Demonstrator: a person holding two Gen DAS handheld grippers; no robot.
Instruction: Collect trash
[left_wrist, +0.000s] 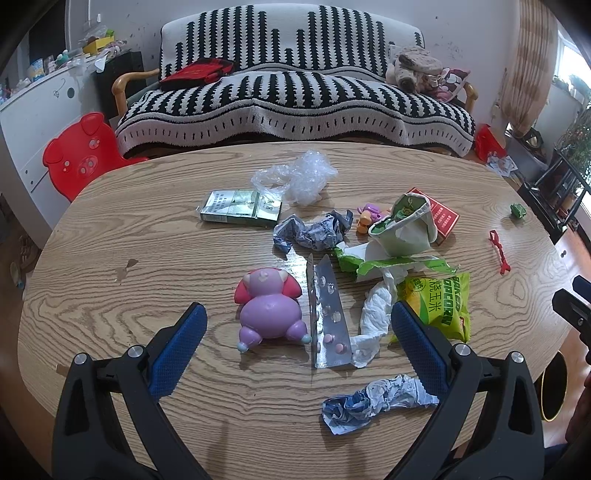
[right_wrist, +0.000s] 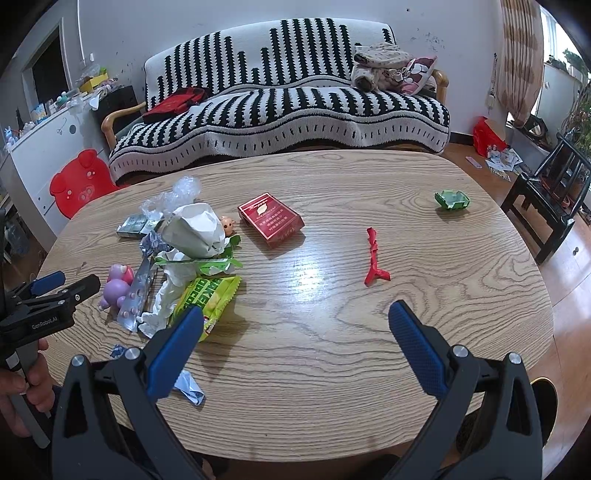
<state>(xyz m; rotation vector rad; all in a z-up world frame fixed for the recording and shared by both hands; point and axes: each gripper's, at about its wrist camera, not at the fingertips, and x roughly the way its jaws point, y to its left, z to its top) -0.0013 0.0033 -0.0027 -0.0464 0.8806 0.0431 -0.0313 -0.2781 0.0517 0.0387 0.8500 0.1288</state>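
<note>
Trash lies across the oval wooden table (left_wrist: 110, 314): a pill blister strip (left_wrist: 327, 317), a yellow-green popcorn bag (left_wrist: 441, 302), white tissue (left_wrist: 375, 310), a crumpled blue-white paper (left_wrist: 373, 400) near the front, another crumpled paper (left_wrist: 314, 230), clear plastic wrap (left_wrist: 299, 175), and a green-white wrapper (left_wrist: 402, 225). My left gripper (left_wrist: 297, 323) is open, its fingers either side of a purple pig toy (left_wrist: 267, 306) and the blister strip. My right gripper (right_wrist: 295, 321) is open over bare table. A red twisted wrapper (right_wrist: 373, 258) and a green crumpled wrapper (right_wrist: 451, 200) lie beyond it.
A green cigarette pack (left_wrist: 240, 211) and a red cigarette pack (right_wrist: 270, 219) rest on the table, with a small orange-pink toy (left_wrist: 369, 216) between them. Behind the table stands a black-and-white striped sofa (left_wrist: 295, 99). A red pig-shaped chair (left_wrist: 79, 155) is at the left, a dark chair (right_wrist: 543, 206) at the right.
</note>
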